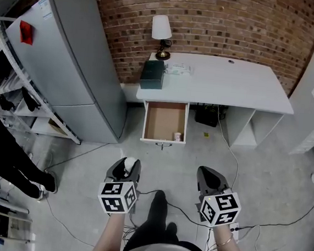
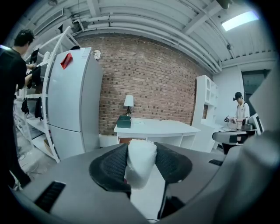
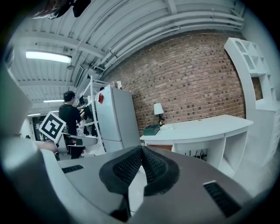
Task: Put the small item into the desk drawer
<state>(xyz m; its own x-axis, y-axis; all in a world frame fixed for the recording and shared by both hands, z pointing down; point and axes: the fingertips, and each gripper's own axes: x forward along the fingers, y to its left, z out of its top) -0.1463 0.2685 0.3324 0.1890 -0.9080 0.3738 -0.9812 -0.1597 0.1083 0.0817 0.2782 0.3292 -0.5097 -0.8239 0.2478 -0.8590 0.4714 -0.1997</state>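
The left gripper (image 1: 125, 169), low and left of centre in the head view, is clamped on a small white roll (image 2: 141, 164). In the left gripper view the roll stands upright between the two ribbed pads, its top poking above them. The right gripper (image 3: 141, 159) has its jaws pressed together with nothing between them.

The roll looks soft and very light, probably tissue or foam, since its sides bulge a little where the pads press. It should squash rather than slip, and there seems to be little risk of breaking it. A grip across the middle, as it is held now, suits it; more squeeze would only flatten it.

The drawer (image 1: 165, 123) stands pulled open in the middle of the head view, under the left end of the desk (image 1: 233, 82) and well apart from both grippers. A small object (image 1: 177, 136) lies in its lower right corner — too small to tell what it is.
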